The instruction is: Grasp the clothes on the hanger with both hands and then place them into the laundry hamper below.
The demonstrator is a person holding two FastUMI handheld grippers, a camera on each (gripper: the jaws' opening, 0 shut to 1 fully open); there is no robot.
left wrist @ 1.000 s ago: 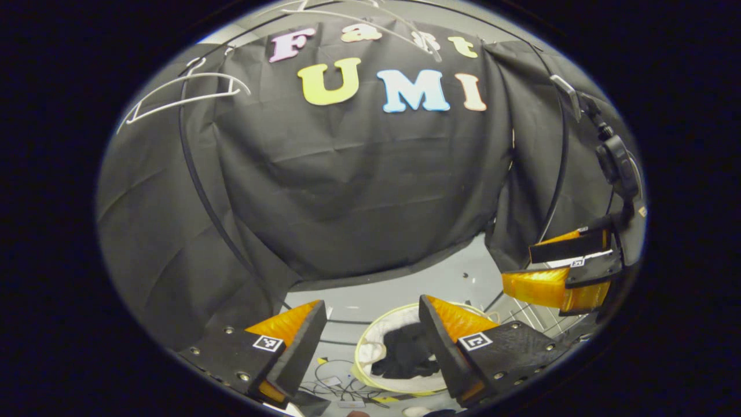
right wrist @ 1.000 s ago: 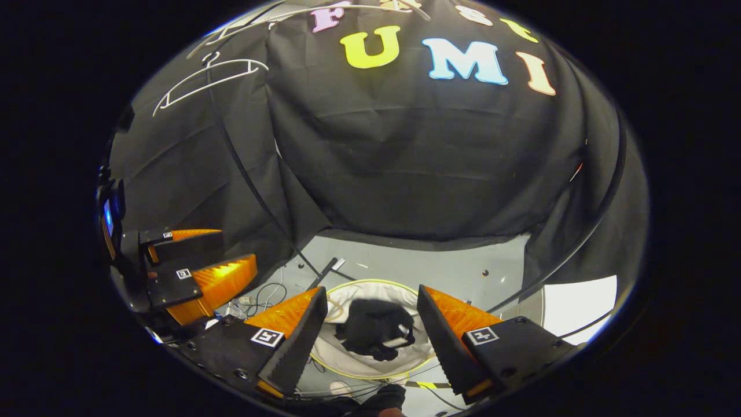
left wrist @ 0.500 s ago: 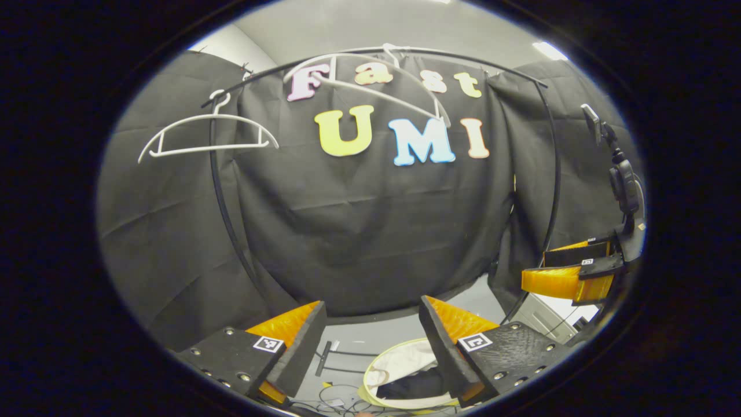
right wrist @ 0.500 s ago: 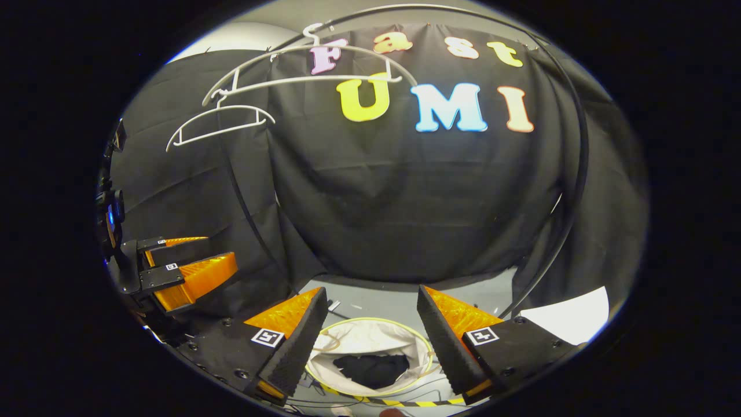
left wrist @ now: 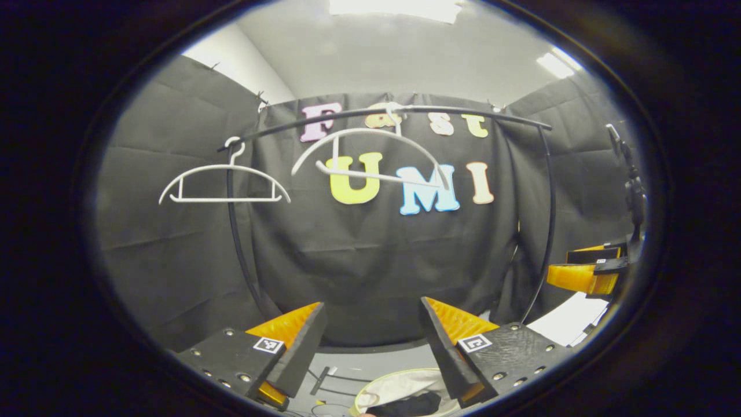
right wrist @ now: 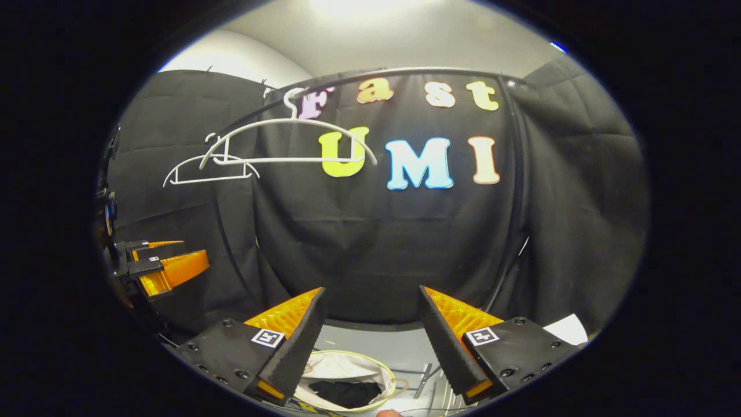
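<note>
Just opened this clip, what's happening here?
A person holds a hand-held gripper in each hand. The left hand-held gripper and right hand-held gripper are both open and empty. Two white hangers hang bare on the rail. A dark garment lies in the hamper below, so the drop looks done.

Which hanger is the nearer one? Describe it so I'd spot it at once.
Find the dark curved rail running across the black cloth wall. Two bare white hangers hang from it. The nearer hanger looks bigger and hangs mid-rail, skewed; the other hanger hangs level at the rail's left end.
</note>
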